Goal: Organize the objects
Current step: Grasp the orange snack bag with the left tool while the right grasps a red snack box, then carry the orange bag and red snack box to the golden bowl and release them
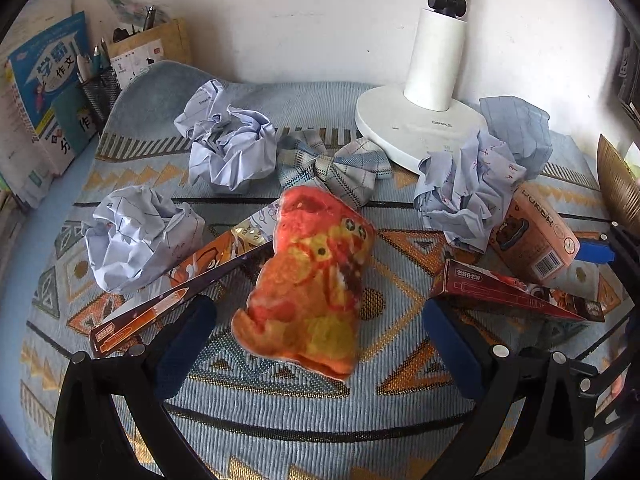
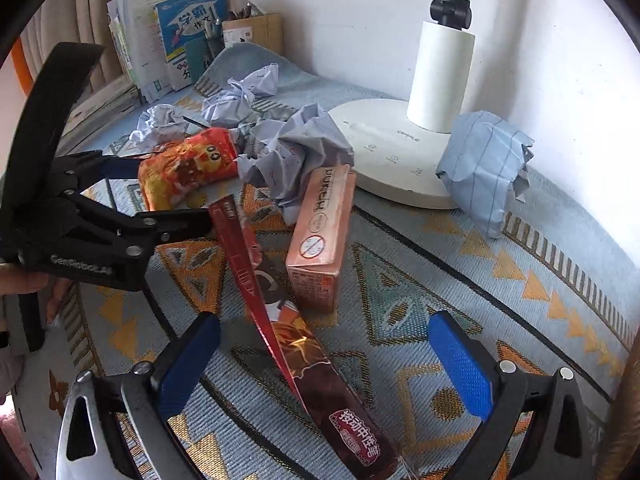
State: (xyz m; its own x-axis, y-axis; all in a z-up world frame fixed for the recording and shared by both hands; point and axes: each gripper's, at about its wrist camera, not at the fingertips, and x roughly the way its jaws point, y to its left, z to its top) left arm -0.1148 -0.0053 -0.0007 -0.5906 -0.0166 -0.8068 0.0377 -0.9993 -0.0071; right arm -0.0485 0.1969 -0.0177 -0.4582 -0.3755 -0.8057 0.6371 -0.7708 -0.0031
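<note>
- Left tool (image 1: 316,336): pads spread wide, nothing pinched; hovers over the orange plush pouch (image 1: 310,280), which lies on the patterned mat (image 1: 280,412) between the pads
- Right tool (image 2: 324,360): also spread, empty; the dark red pen box (image 2: 304,344) lies on edge between its pads, running away toward the left tool
- Step in hand, prob.: each tool lining up on its own item; for the pouch, go down w/ pads either side of the narrow width & close on the middle; soft fabric, so expect it to squash; bite deep enough not to slip
- Pen box: thin & tilted; close across the flat faces, not the ends; mind the peach carton (image 2: 320,240) just beside it
- Around: an orange pen box (image 1: 180,276) left of the pouch; crumpled paper balls (image 1: 228,140) further back; plaid bow (image 1: 332,168) behind the pouch; white lamp base (image 1: 404,120) by the wall; books (image 1: 40,100) & mesh pen cup (image 1: 100,88) at far left
- Hard to tell: whether the pouch is full or empty; no bin or tray in view, so destinations unknown; table edge cut off by fisheye rim; only part of a hand (image 2: 48,288) shows
</note>
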